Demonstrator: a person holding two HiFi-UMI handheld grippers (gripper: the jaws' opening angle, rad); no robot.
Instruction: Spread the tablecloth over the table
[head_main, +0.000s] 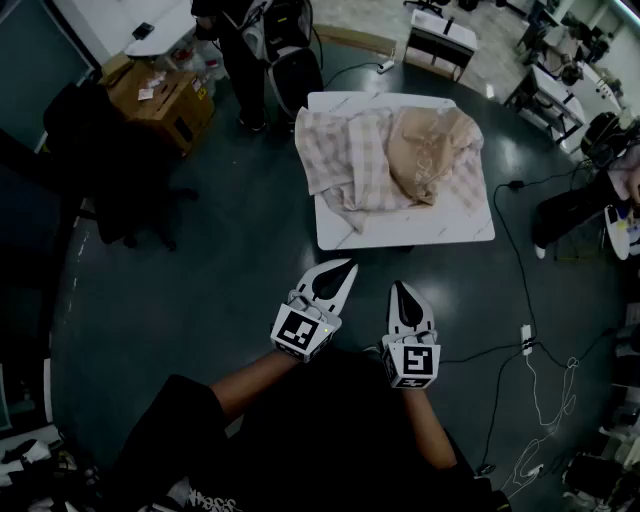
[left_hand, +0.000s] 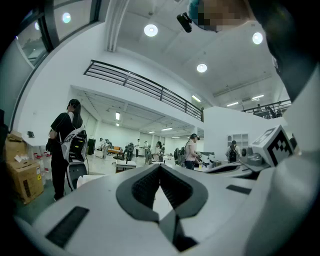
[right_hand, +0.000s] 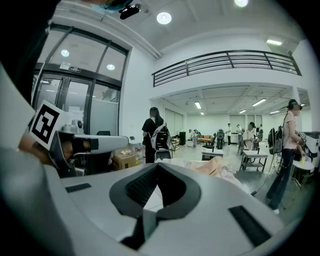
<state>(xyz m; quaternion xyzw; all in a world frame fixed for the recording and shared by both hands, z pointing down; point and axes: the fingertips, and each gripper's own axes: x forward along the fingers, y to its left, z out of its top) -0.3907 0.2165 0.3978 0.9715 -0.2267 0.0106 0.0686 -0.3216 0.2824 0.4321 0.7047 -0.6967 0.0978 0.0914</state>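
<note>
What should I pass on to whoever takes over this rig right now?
Left gripper: shut, empty, held short of the white table.
Right gripper: shut, empty, beside the left one.
Tablecloth: crumpled in a heap on the table, neither gripper touching it.
Done: nothing yet.
Left: step up, grasp the cloth's edges and spread it flat over the tabletop.

Beige checked tablecloth, white table, dark grey floor

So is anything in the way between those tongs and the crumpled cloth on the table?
Nothing visible does: only bare floor lies between the left tongs, the right tongs and the table holding the bunched tablecloth.
</note>
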